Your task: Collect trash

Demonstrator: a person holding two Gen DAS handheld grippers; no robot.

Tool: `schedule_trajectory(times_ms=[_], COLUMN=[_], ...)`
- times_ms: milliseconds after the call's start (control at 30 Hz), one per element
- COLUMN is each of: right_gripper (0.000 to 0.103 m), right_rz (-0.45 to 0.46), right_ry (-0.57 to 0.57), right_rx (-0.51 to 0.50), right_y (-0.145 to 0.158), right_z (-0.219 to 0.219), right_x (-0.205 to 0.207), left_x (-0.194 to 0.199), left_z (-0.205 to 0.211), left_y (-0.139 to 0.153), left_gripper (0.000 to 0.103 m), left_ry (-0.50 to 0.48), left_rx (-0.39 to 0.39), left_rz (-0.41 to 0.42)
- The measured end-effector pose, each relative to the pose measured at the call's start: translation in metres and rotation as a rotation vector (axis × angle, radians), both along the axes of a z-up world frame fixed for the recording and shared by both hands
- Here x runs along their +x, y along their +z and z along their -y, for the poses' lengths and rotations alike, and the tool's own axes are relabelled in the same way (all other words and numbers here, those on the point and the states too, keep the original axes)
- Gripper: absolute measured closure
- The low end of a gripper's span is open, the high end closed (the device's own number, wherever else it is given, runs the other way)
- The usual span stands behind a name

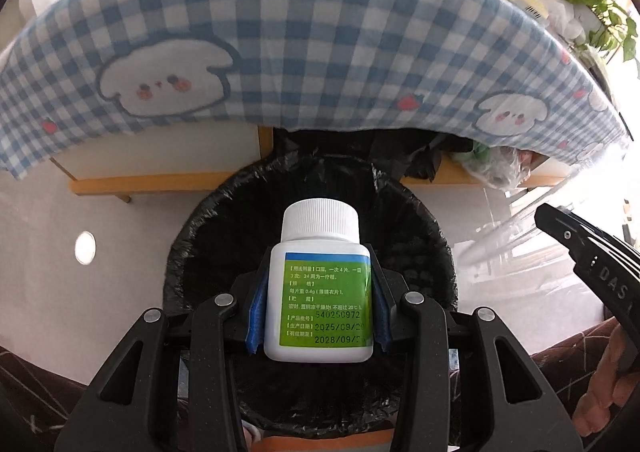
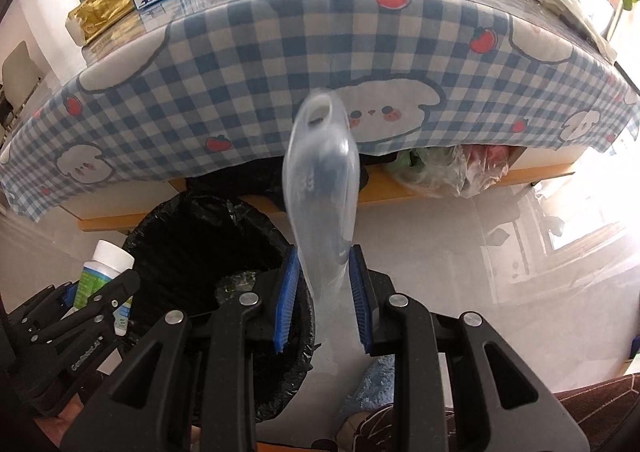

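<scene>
Left gripper [image 1: 318,304] is clamped on a white pill bottle [image 1: 319,284] right over the black-lined bin [image 1: 200,252]. Right gripper [image 2: 323,292] pinches a clear plastic scoop [image 2: 320,188], lower centre. Nothing's dropped yet, and the table [image 2: 280,32] up top looks far from cleared.

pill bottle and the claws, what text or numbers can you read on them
Pill bottle, green label: "540250972"
Same label, date lines, cut off at the edge: "2025/09/2", "2028/09/"
Same label: small Chinese print including "0.4g" and "20°C"; the rest too fine to quote reliably
Right claw body: "DAS", cut off
Left claw body: embossed word, too blurred to read
</scene>
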State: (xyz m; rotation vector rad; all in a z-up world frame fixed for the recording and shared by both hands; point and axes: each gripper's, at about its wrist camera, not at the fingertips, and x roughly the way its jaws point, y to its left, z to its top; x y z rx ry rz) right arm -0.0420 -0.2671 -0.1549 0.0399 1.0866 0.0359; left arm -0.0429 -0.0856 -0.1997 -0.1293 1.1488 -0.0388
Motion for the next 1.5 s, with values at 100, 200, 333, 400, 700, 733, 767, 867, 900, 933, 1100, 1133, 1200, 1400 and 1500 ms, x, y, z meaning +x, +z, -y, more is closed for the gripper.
schedule_trajectory(times_ms=[100, 200, 333, 400, 700, 733, 767, 867, 900, 933, 1100, 1133, 1200, 1400, 1500], right_gripper=[0.078, 0.078, 0.078, 0.078, 0.078, 0.078, 0.078, 0.078, 0.078, 0.078, 0.078, 0.078, 0.078, 0.078, 0.078], right_rz=[0.002, 0.01, 0.013, 0.012, 0.019, 0.021, 0.021, 0.034, 0.039, 0.049, 0.096, 0.106, 0.115, 0.123, 0.121], right_ry=[-0.008, -0.019, -0.02, -0.021, -0.04, -0.039, -0.037, -0.024, -0.019, -0.01, 0.033, 0.046, 0.065, 0.111, 0.126], right_rx=[-0.005, -0.006, -0.021, -0.031, -0.044, -0.041, -0.038, -0.021, -0.017, -0.007, 0.025, 0.03, 0.035, 0.033, 0.036], right_y=[-0.001, 0.0, 0.002, 0.003, 0.008, 0.008, 0.009, 0.014, 0.016, 0.02, 0.036, 0.039, 0.042, 0.042, 0.041], right_z=[0.002, 0.005, 0.006, 0.008, 0.015, 0.015, 0.015, 0.012, 0.009, 0.006, -0.011, -0.016, -0.024, -0.049, -0.058], right_x=[-0.001, -0.001, -0.001, -0.002, -0.005, -0.005, -0.005, -0.005, -0.005, -0.006, -0.014, -0.016, -0.019, -0.023, -0.024], left_x=[0.0, 0.002, 0.003, 0.005, 0.009, 0.009, 0.008, 0.004, 0.002, 0.0, -0.01, -0.012, -0.016, -0.028, -0.032], left_z=[0.004, 0.01, 0.019, 0.024, 0.035, 0.034, 0.032, 0.024, 0.019, 0.013, -0.008, -0.013, -0.022, -0.043, -0.051], left_y=[-0.002, -0.004, -0.009, -0.012, -0.021, -0.021, -0.019, -0.013, -0.011, -0.009, 0.009, 0.015, 0.024, 0.043, 0.046], left_gripper=[0.063, 0.063, 0.063, 0.063, 0.059, 0.053, 0.047, 0.032, 0.03, 0.026, 0.012, 0.01, 0.008, 0.006, 0.006], left_ry=[-0.003, -0.008, -0.025, -0.032, -0.044, -0.045, -0.041, -0.032, -0.024, -0.011, 0.012, 0.019, 0.03, 0.053, 0.053], left_rx=[0.001, -0.005, -0.005, 0.002, 0.05, 0.04, 0.036, 0.038, 0.033, 0.03, 0.069, 0.073, 0.075, 0.106, 0.105], left_rz=[0.009, 0.021, 0.032, 0.033, 0.05, 0.049, 0.055, 0.069, 0.069, 0.069, 0.1, 0.113, 0.133, 0.179, 0.18])
